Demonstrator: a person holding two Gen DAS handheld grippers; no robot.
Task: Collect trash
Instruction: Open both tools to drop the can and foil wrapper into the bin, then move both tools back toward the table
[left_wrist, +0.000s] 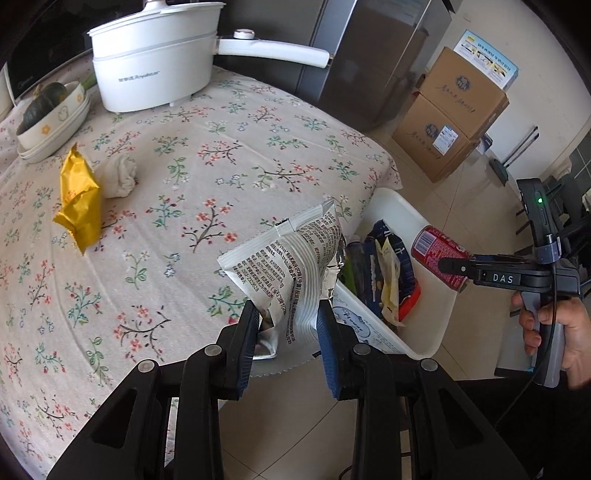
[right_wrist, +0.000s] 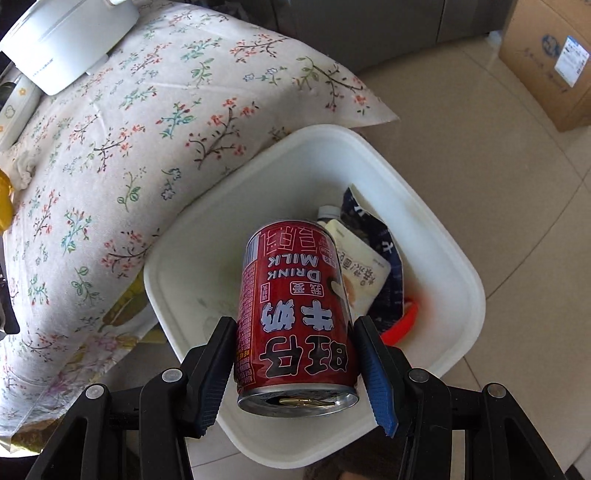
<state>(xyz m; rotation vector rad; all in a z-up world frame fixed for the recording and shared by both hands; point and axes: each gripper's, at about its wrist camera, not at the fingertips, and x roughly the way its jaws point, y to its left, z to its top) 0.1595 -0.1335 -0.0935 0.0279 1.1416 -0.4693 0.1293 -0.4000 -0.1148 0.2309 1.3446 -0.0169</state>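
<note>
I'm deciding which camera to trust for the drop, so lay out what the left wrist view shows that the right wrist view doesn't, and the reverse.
Only the left wrist view shows the left gripper clamping a silver wrapper, the whole yellow packet lying on the tablecloth, and the hand holding the other tool.

Only the right wrist view shows the red can label, its opened top, and the right gripper squeezing it from both sides.

Both show the white bin with trash inside, beside the table.

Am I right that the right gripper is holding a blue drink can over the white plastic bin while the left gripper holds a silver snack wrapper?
Not quite: the metal drink can is red, not blue, as the right wrist view shows. The right gripper does hold it over the white plastic bin, and the left gripper holds the silver snack wrapper.
</note>
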